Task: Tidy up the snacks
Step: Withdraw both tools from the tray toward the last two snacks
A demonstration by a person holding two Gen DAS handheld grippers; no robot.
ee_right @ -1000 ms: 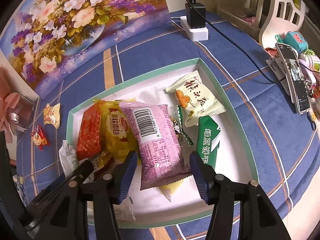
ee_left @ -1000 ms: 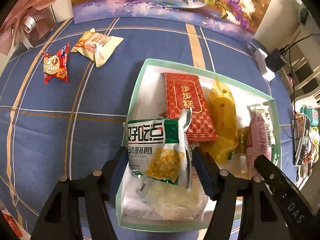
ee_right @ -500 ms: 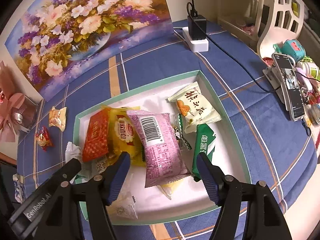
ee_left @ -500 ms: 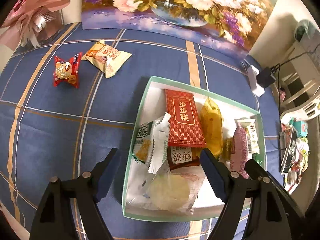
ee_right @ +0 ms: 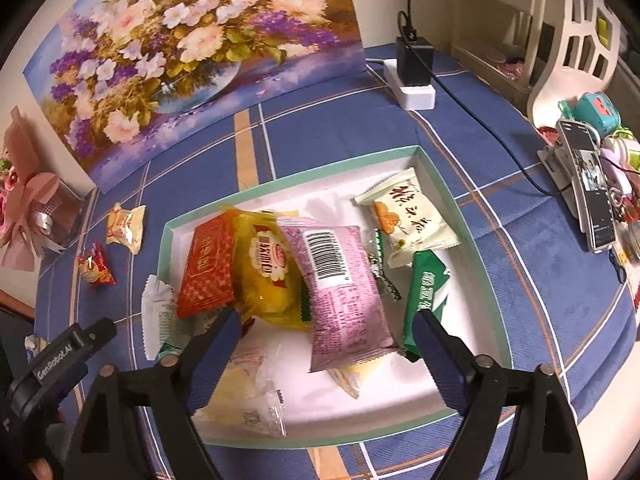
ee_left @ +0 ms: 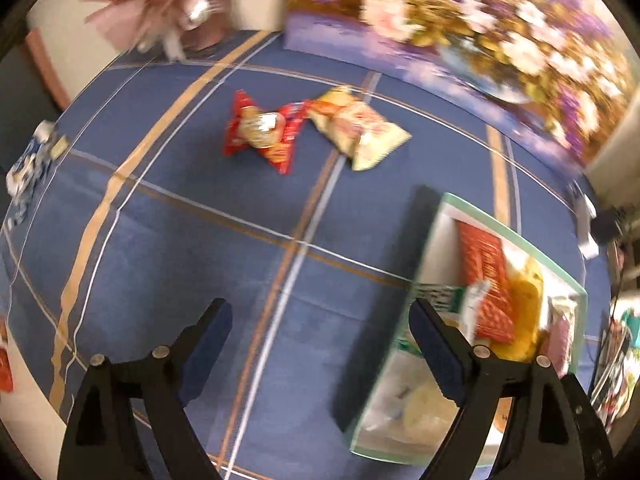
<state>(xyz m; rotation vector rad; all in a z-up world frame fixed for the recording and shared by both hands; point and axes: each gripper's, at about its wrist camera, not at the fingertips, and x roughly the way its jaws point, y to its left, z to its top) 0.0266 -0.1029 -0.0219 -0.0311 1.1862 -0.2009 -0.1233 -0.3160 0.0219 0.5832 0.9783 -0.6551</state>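
A green-rimmed white box (ee_right: 472,236) holds several snack packets: a red one (ee_right: 206,264), a yellow one (ee_right: 270,272), a pink one (ee_right: 344,296), a cream one (ee_right: 406,216) and a green one (ee_right: 426,292). The box also shows at the right of the left wrist view (ee_left: 436,220). Two loose snacks lie on the blue checked cloth: a red packet (ee_left: 262,130) and a cream packet (ee_left: 356,128). My left gripper (ee_left: 320,328) is open and empty over bare cloth, left of the box. My right gripper (ee_right: 328,340) is open and empty above the pink packet.
A flower painting (ee_right: 192,48) leans at the back. A pink bouquet (ee_right: 28,204) stands at the back left. A power strip with charger and cable (ee_right: 414,80), a phone on a stand (ee_right: 588,184) and small items sit to the right.
My left gripper let go of the green-white packet into the box, then swung left and away toward the two loose snacks. My right gripper rose slightly and stayed open.
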